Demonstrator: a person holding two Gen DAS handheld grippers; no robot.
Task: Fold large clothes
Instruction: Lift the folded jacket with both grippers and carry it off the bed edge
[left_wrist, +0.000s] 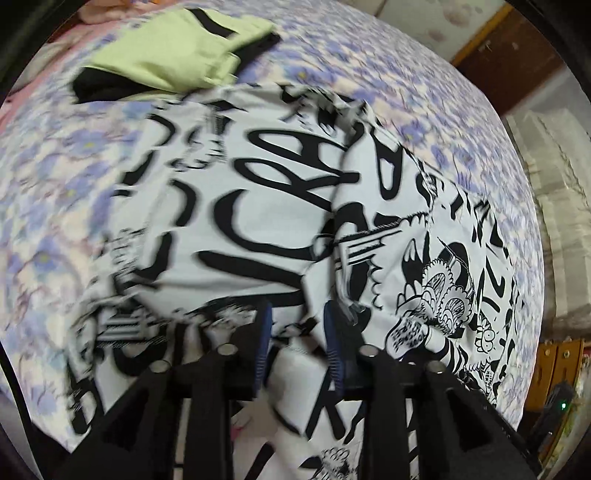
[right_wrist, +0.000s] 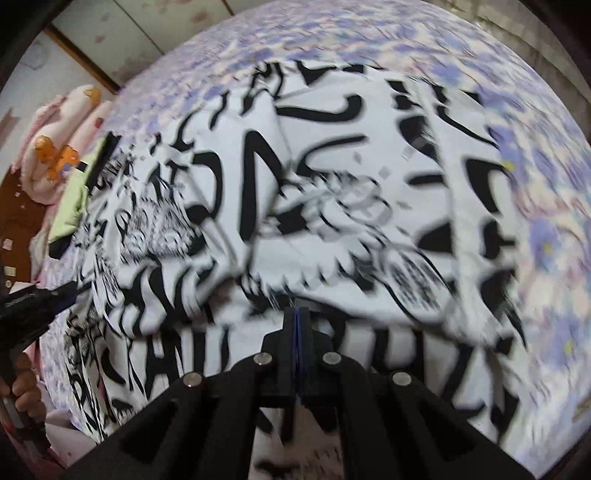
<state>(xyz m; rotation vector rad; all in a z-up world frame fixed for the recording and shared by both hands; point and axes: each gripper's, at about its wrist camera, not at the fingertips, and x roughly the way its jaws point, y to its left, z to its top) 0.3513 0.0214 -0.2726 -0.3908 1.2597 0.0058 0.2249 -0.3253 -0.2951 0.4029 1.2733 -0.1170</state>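
**Printed garment half folded on the flowered bed**

While we hold both tools pointing steeply down, the widest thing beyond our jaws is the bed sheet (left_wrist: 424, 85), lilac and blue flowers on a pale ground, reaching out past the cloth on every side of both views.

On it lies the task's piece, a large white garment (left_wrist: 258, 192) covered in heavy black lettering and cartoon drawings. It fills the middle ahead of both pairs of jaws, and one flap of it is laid over the rest, its edge running just in front of our fingertips.

Farther beyond the left jaws, touching the far edge of the printed cloth, sits a folded green and black garment (left_wrist: 177, 48). To the left of the right jaws, past that green piece, a pink plush bundle (right_wrist: 62, 122) lies at the bed's end.

Our left gripper (left_wrist: 297, 321) stands partly open, its blue pads apart with a ridge of the white fabric between them; we see no pad pressing on it. Our right gripper (right_wrist: 297, 321) is closed, pads together; whether a hem is pinched between them we cannot tell.
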